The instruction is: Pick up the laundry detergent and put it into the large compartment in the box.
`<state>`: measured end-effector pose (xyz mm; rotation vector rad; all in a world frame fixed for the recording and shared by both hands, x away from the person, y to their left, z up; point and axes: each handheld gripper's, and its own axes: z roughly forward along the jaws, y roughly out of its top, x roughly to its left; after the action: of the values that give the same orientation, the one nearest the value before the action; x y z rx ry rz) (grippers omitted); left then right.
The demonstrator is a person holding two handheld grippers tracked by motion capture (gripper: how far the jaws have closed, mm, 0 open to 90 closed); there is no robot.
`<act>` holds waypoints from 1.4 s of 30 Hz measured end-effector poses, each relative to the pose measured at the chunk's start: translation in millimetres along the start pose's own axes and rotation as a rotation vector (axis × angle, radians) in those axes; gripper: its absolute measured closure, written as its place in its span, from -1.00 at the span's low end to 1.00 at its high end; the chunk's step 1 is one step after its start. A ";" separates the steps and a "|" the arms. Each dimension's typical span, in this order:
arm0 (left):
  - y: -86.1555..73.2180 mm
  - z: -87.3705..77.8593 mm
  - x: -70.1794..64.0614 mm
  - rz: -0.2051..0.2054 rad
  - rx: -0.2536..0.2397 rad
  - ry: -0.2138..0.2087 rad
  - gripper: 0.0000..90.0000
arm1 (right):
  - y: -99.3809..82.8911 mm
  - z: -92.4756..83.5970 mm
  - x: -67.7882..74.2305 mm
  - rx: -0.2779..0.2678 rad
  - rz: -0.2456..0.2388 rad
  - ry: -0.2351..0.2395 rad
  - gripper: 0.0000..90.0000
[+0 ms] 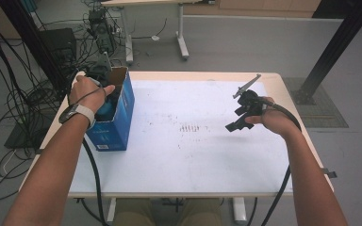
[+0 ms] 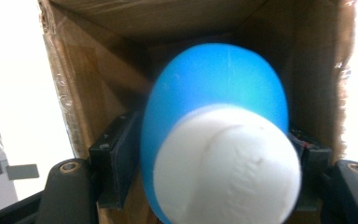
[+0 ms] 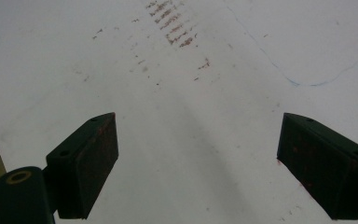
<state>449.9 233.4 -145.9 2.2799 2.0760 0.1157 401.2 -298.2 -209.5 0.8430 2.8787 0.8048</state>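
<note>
The bottle (image 2: 214, 144), blue with a white cap end toward my camera, sits inside the box (image 2: 98, 88), pointing down into its brown cardboard interior. In the left gripper view it lies between my left gripper's (image 2: 214, 161) jaws, the black pads close on either side of its blue body. The bottle looks blurred there, and I cannot tell whether the pads press on it or stand just off it.

In the high view the box (image 1: 118, 122) is blue outside, open at the top, and stands upright near the table's (image 1: 193, 165) left edge. My left gripper (image 1: 104, 92) is pushed down into its mouth, with a patch of blue showing under my left hand (image 1: 86, 92). A watch (image 1: 78, 112) is on that wrist, and the gripper's cable trails down along my forearm past the table edge.

My right gripper (image 1: 233, 125) is well apart from the box, held above the right half of the table in my right hand (image 1: 274, 120). In the right gripper view its jaws (image 3: 198, 163) are spread wide with nothing between them, looking down on bare white tabletop. A cluster of small brown scuff marks (image 3: 175, 30) lies ahead of them, and a thin blue pen line (image 3: 303, 83) curves off to one side.
</note>
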 end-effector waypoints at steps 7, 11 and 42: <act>-1.7 -0.5 -0.2 0.003 -0.007 0.000 -0.33 | -1.2 -1.0 1.5 -0.001 0.004 -0.005 -0.72; -2.6 -1.1 0.7 0.012 -0.011 -0.004 -0.36 | -1.5 -2.2 2.1 -0.001 0.003 -0.006 -0.72; -17.2 -29.0 16.6 0.057 -0.058 -0.091 -0.68 | 3.8 -15.7 16.6 0.004 -0.018 -0.038 -0.72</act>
<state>431.7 251.2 -118.4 2.2662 1.9392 0.0730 386.2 -294.4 -192.3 0.8228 2.8520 0.7731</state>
